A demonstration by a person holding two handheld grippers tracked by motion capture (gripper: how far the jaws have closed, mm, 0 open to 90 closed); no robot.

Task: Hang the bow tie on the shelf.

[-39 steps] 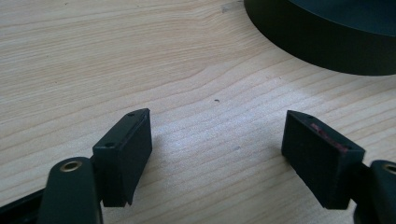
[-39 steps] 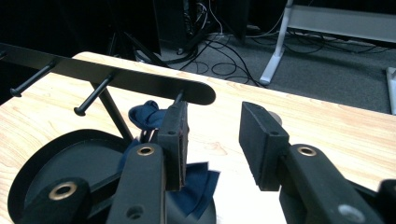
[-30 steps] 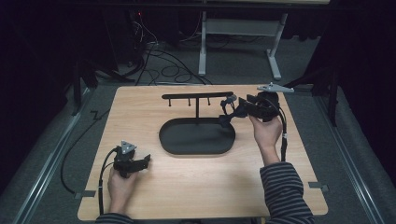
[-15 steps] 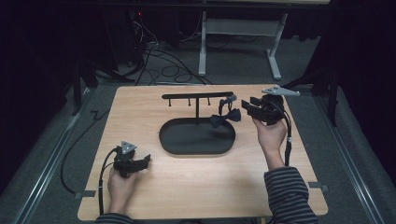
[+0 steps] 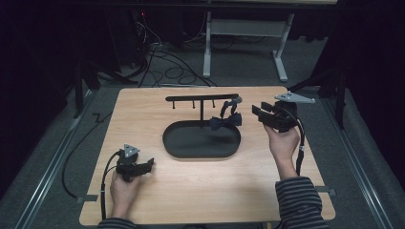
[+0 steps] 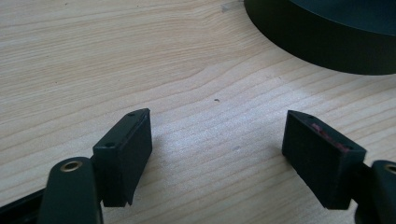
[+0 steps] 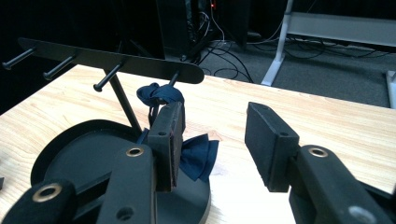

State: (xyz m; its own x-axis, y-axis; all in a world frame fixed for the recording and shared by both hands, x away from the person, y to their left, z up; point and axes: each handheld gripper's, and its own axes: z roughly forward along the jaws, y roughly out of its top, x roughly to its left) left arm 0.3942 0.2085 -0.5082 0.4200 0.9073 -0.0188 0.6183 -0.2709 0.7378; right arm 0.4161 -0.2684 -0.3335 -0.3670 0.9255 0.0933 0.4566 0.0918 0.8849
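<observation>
Both claws empty: right claw [image 5: 260, 112] gaping beside bow tie [image 5: 226, 121] hung on rack [image 5: 203, 98]; left claw [image 5: 147, 163] released, resting near-left on counter [image 5: 205, 191].

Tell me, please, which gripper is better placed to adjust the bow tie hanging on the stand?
Right: the right gripper, open, sits beside the bow tie on the stand; the left gripper rests far off.

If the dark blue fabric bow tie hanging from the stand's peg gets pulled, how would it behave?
The dark blue fabric bow tie probably behaves limp and light: it dangles by a strap from the black metal peg stand. It likely swings when nudged. A sideways tug might tip the stand, though its oval base looks broad.
</observation>
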